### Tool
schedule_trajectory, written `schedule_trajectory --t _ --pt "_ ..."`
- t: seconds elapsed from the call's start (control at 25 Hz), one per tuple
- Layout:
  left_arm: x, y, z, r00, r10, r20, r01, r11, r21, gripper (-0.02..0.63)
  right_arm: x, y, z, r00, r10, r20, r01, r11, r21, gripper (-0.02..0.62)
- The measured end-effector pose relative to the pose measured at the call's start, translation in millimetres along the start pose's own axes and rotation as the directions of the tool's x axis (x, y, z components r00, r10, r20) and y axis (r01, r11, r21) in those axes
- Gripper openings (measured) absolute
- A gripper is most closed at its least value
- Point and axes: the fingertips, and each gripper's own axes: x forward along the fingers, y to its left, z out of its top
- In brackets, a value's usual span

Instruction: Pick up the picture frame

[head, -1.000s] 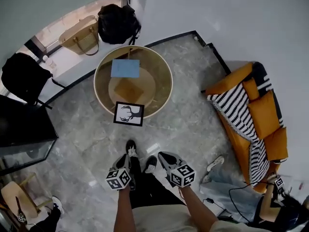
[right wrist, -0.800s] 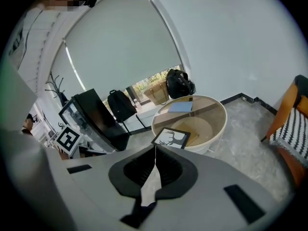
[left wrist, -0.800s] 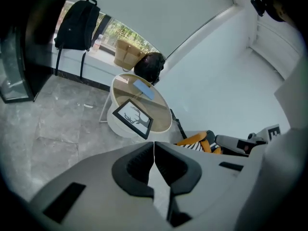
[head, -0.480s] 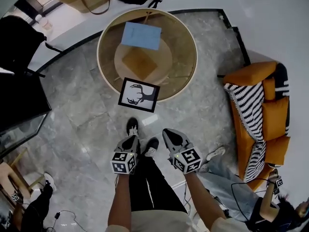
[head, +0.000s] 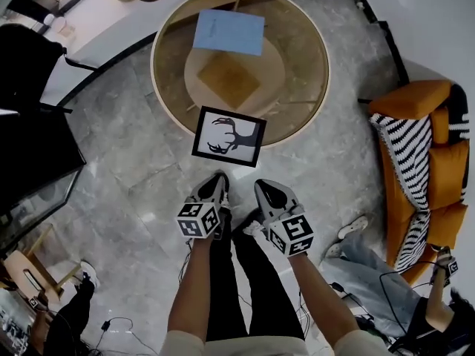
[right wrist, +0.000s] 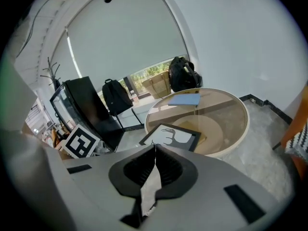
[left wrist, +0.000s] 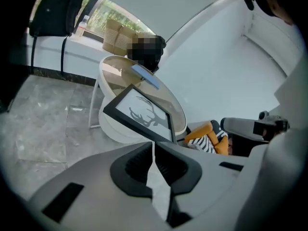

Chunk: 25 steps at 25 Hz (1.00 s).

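On grey marble floor [head: 133, 184], round glass table [head: 312, 87] bears picture frame [head: 228, 136].

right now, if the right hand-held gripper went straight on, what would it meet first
Probably the picture frame, at the near edge of the round table; depth is unclear.

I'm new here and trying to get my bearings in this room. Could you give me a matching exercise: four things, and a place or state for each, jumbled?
Things:
1. picture frame
2. blue sheet
3. striped blanket
4. left gripper

Places or states:
A. on the orange sofa
B. shut, nothing in it
C. far side of the round table
D. near edge of the round table

Pairs: 1-D; 2-C; 3-A; 4-B
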Motion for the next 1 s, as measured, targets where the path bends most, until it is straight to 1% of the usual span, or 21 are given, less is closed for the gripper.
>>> schedule_trajectory --t 0.04,0.08,0.12,0.2,0.28,0.32,0.4,0.52,0.6,0.72,0.8,0.84,0.92,1.0 --pt "4.7 1.8 -1.0 1.000 0.001 0.003 -0.001 1.000 -0.003 0.023 9.0 1.9 -2.3 1.000 0.012 -0.006 -0.013 1.000 -0.025 0.034" --pt "8.3 2.8 -1.0 1.000 -0.005 0.013 0.005 1.000 -0.022 0.025 17.6 3.1 -4.0 1.000 0.025 -0.009 -0.025 0.999 -0.043 0.034" --pt "10.9 4.1 0.0 0.999 -0.012 0.031 0.014 0.998 -0.053 0.025 25.5 3.4 -5.0 0.999 0.035 -0.010 -0.036 0.998 -0.050 0.034" --pt "14.7 8.2 2.4 0.997 -0.024 0.080 0.035 0.989 -0.142 0.031 38.5 1.7 -4.5 0.999 0.047 -0.002 -0.047 0.998 -0.044 0.034" --pt "19.3 13.0 3.6 0.992 -0.039 0.120 0.065 0.972 -0.224 0.143 48.1 0.5 -1.9 0.998 0.055 0.006 -0.055 0.998 -0.041 0.034" --pt "22.4 15.7 3.6 0.990 -0.045 0.131 0.076 0.966 -0.246 0.159 52.5 0.7 -0.8 0.998 0.062 0.006 -0.061 0.997 -0.050 0.034" --pt "31.5 18.1 1.4 0.989 -0.055 0.134 0.089 0.961 -0.262 0.183 58.9 1.1 0.9 0.997 0.073 -0.011 -0.074 0.991 -0.115 0.034" --pt "45.1 14.3 -0.2 0.992 -0.077 0.105 0.102 0.962 -0.255 0.257 64.7 -2.0 3.4 0.997 0.067 -0.045 -0.077 0.955 -0.287 0.034" --pt "51.5 14.2 6.4 0.991 -0.084 0.106 0.107 0.964 -0.244 0.266 70.0 -8.9 4.9 0.996 0.064 -0.054 -0.078 0.941 -0.329 0.034" --pt "61.5 17.0 15.3 0.988 -0.083 0.131 0.116 0.955 -0.274 0.272 72.7 -22.1 7.6 0.997 0.053 -0.056 -0.068 0.945 -0.319 0.034" --pt "68.3 19.6 17.8 0.988 -0.076 0.134 0.114 0.946 -0.303 0.273 72.9 -28.5 6.6 0.997 0.050 -0.058 -0.065 0.957 -0.283 0.034" --pt "71.6 20.7 18.0 0.988 -0.076 0.132 0.115 0.940 -0.321 0.273 72.9 -31.8 4.7 0.997 0.052 -0.058 -0.064 0.968 -0.242 0.034" --pt "77.8 23.6 18.3 0.989 -0.076 0.126 0.116 0.928 -0.353 0.272 73.6 -39.7 2.4 0.998 0.057 -0.041 -0.062 0.990 -0.126 0.034" --pt "83.5 26.0 19.2 0.990 -0.077 0.117 0.115 0.923 -0.366 0.272 74.8 -46.5 2.0 0.999 0.048 -0.025 -0.049 0.998 -0.050 0.034"
